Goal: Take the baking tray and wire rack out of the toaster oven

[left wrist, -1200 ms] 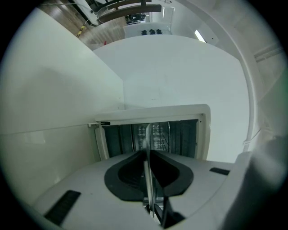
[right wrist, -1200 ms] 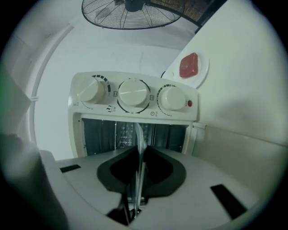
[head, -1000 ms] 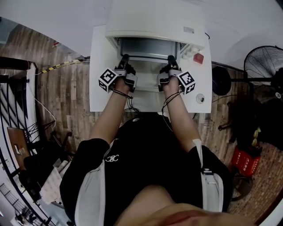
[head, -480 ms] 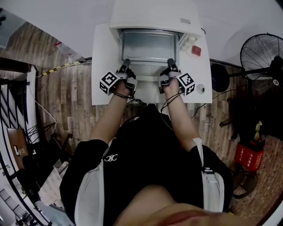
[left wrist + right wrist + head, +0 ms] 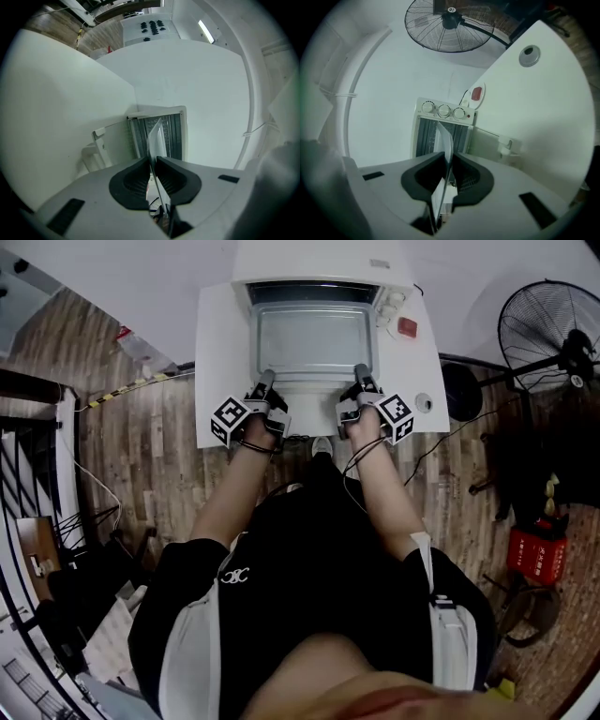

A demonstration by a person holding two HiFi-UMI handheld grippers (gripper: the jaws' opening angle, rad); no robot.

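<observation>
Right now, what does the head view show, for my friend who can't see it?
Seen from above, a person's left gripper and right gripper clamp their jaws on the near edge of a baking tray in front of a white toaster oven on a white table. A fan stands at right.

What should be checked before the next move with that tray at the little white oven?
1. Left gripper clamped on the baking tray near edge: ok.
2. Right gripper clamped on the same edge: ok.
3. Oven door open, out of the way: ok.
4. Tray's far edge clear of the toaster oven mouth: cannot tell.
5. Tray held level: cannot tell.
6. Wire rack's whereabouts: cannot tell.
</observation>
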